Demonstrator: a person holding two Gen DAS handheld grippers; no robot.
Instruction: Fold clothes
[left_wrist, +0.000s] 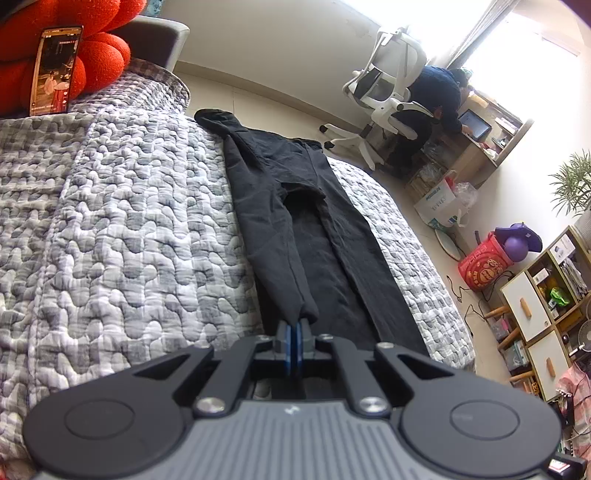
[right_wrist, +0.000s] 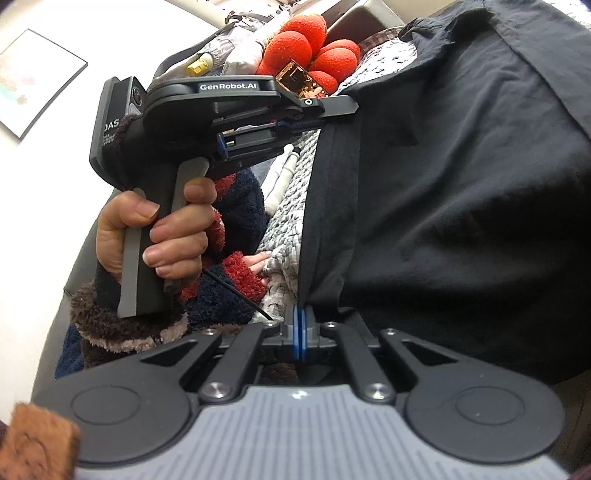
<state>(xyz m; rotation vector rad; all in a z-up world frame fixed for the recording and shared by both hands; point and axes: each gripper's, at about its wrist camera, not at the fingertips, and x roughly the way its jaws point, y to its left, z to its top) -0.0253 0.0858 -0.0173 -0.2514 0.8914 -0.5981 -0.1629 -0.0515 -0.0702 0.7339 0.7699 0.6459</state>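
The left gripper (left_wrist: 295, 325) is seen clamped on the hem of one leg of the black trousers (left_wrist: 295, 206), its blue pads pressed together with dark cloth pinched between them. Ahead of the jaws the trousers are stretched lengthwise along a grey-and-white quilted bedspread (left_wrist: 129, 221), whose surface is puckered into pebbly bumps. The trouser cloth is matte and soft, with the two legs laid side by side and the waist at the far end. To the right of the claw the bed's edge falls away to a pale floor, where open room is left. Left of the claw a broad stretch of quilt lies free.

The right gripper (right_wrist: 299, 317) is likewise closed on a seamed edge of the same black fabric, which hangs in smooth folds above and to its right. To its left the other gripper's handle is held by a hand (right_wrist: 159, 229) in a fuzzy sleeve.

Farther off, a phone (left_wrist: 55, 70) is propped against a red knobbly cushion (left_wrist: 96, 55). Far right, a white cubby cabinet (left_wrist: 535, 295) holds small items, and a red bag (left_wrist: 484, 266) stands on the floor.
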